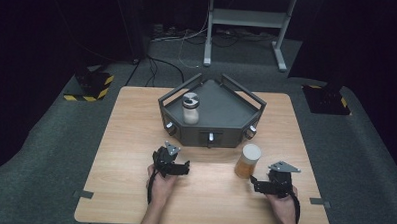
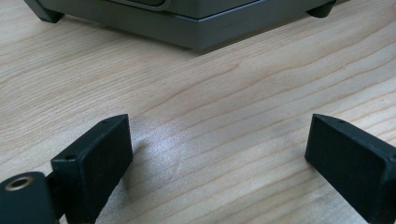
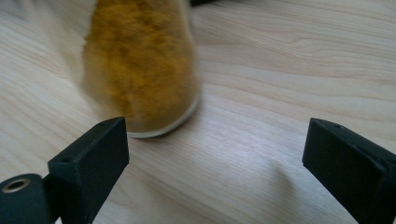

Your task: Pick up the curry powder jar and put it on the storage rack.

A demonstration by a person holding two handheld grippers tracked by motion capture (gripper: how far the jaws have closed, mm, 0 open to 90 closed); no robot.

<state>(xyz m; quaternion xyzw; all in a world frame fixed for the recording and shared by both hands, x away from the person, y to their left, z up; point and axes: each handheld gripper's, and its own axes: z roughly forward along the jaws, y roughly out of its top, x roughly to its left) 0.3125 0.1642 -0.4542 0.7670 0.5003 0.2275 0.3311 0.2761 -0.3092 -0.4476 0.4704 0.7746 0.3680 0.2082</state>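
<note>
A jar of orange-yellow powder with a pale lid [image 1: 248, 160] stands on the wooden table [image 1: 120, 139], just in front of the dark grey tray's [image 1: 226, 113] right front corner. In the right gripper view the jar [image 3: 140, 70] is close ahead, left of centre, blurred, and apart from the pads. My right gripper [image 1: 255, 184] [image 3: 215, 158] is open, a little to the right of and nearer than the jar. A second jar with a grey lid and pale contents [image 1: 190, 108] stands inside the tray. My left gripper [image 1: 184, 166] [image 2: 219, 158] is open over bare wood, facing the tray's front [image 2: 187, 28].
The tray has raised rails and small knobs [image 1: 210, 137] along its front. Beyond the table lie cables [image 1: 178, 51] on the floor, a grey stand [image 1: 244, 23], and two black bases with yellow-black stripes [image 1: 90, 85]. A person's hands [image 1: 161, 188] hold both grippers near the table's front edge.
</note>
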